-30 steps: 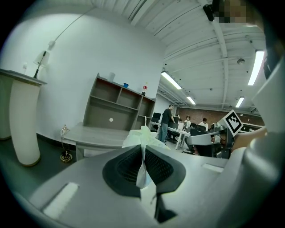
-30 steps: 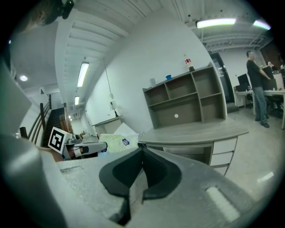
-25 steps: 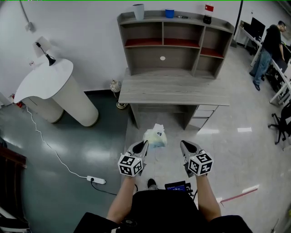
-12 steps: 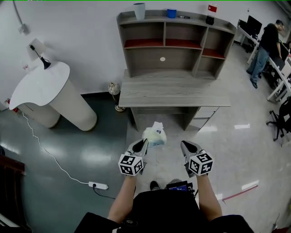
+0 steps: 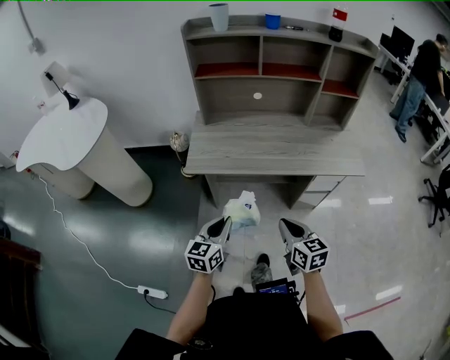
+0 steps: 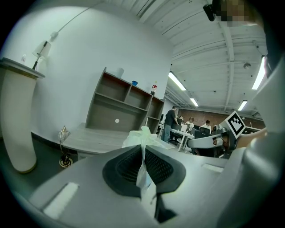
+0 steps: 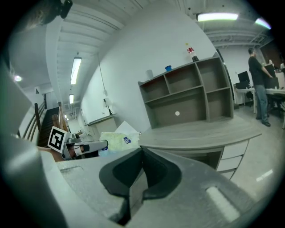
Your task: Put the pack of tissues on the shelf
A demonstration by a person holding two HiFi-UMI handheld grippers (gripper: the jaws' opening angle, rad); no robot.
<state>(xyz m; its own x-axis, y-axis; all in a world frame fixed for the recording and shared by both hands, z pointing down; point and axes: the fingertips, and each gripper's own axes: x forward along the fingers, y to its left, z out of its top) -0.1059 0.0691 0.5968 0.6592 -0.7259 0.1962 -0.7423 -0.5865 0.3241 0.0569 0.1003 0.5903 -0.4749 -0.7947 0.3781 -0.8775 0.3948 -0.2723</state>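
Observation:
The pack of tissues (image 5: 242, 211) is a pale yellow-white plastic pack; it hangs in the air in front of the desk, with my left gripper (image 5: 223, 227) shut on its wrapper. In the left gripper view the thin wrapper (image 6: 142, 164) is pinched between the closed jaws. From the right gripper view the pack (image 7: 116, 141) shows at the left, beside the left gripper. My right gripper (image 5: 285, 228) is held level with the left, shut and empty. The grey shelf unit (image 5: 274, 67) stands on the desk (image 5: 274, 148) ahead.
On top of the shelf unit are a grey cup (image 5: 219, 15), a blue cup (image 5: 273, 21) and a bottle (image 5: 337, 23). A white rounded counter (image 5: 77, 151) stands at the left, a power strip (image 5: 152, 291) with cable lies on the floor. A person (image 5: 420, 77) stands far right.
The view has shifted a little closer to the desk. Both grippers and the pack keep their pose relative to each other.

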